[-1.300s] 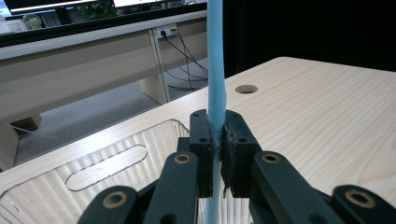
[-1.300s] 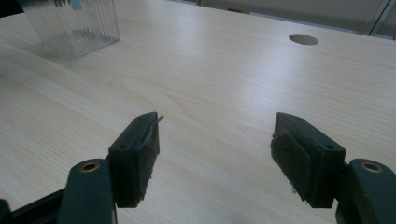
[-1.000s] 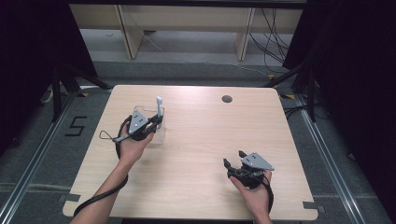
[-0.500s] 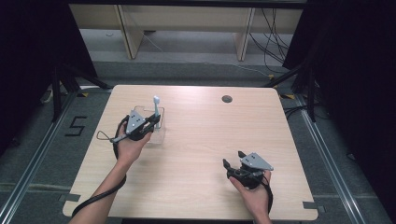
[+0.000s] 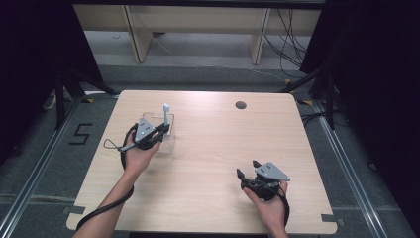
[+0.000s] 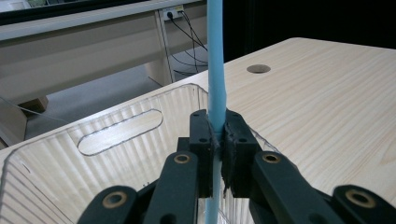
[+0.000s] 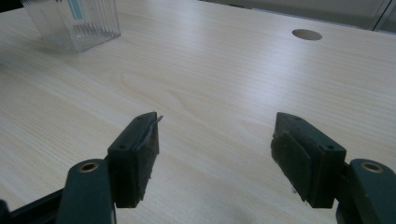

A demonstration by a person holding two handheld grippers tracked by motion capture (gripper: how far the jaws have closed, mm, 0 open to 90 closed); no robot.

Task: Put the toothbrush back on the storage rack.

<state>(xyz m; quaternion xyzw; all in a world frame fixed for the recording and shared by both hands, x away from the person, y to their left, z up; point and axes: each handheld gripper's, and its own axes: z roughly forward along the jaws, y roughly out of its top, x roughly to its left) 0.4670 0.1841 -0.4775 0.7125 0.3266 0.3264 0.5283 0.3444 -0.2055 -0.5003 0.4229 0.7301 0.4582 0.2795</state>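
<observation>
A slim pale blue stick (image 6: 215,60) stands upright between the pads of my left gripper (image 6: 217,140), which is shut on it. In the high view the stick (image 5: 166,113) has a rounded pale top and rises above the left gripper (image 5: 161,129). Beneath it is a clear ribbed plastic bin (image 5: 168,145) on the table's left half. The stick's lower end drops behind the jaws toward the bin (image 6: 116,135). My right gripper (image 5: 246,170) rests at the front right of the table. Its jaws (image 7: 215,144) stand wide open over bare wood with nothing between them.
The light wooden table (image 5: 208,163) has a round cable hole (image 5: 240,105) near its far edge. The bin (image 7: 74,23) lies far off to the upper left in the right gripper view. Shelving legs and cables stand on the floor beyond the table.
</observation>
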